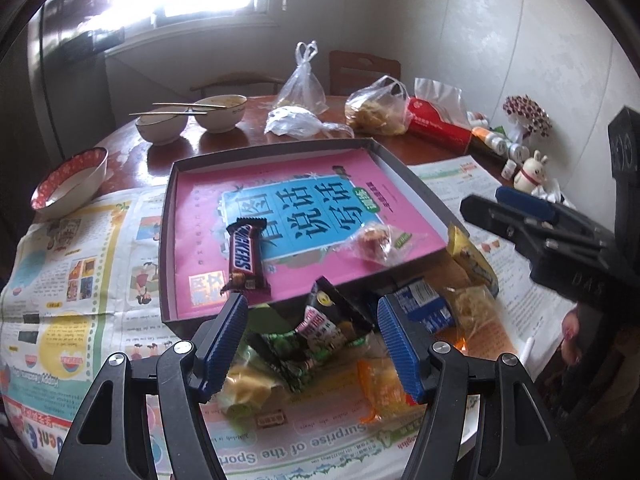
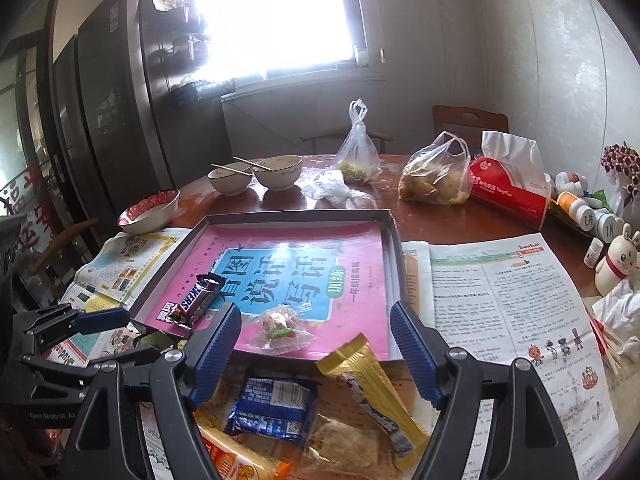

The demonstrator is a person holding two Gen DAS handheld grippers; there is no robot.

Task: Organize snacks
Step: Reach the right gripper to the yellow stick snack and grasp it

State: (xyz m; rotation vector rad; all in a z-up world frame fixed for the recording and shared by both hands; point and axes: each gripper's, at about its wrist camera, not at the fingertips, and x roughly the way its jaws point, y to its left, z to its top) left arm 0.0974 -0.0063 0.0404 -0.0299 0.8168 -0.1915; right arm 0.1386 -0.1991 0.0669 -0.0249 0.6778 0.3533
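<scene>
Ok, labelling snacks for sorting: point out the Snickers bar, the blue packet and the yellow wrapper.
Snickers bar (image 1: 245, 258), left wrist view, logo middle.
Blue packet (image 2: 272, 408), right wrist view, printed back.
Yellow wrapper (image 2: 370, 386), right wrist view, mid-length.

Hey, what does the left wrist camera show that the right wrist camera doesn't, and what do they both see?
Only the left wrist view shows the green-and-black candy packets between the open left gripper fingers and the yellow-green snack below them.

Only the right wrist view shows the dark refrigerator and the full printed worksheet, seen past the open right gripper.

Both show the shallow box holding the Snickers bar and a clear-wrapped candy, plus the blue packet and the gold wrapper in front of it.
</scene>
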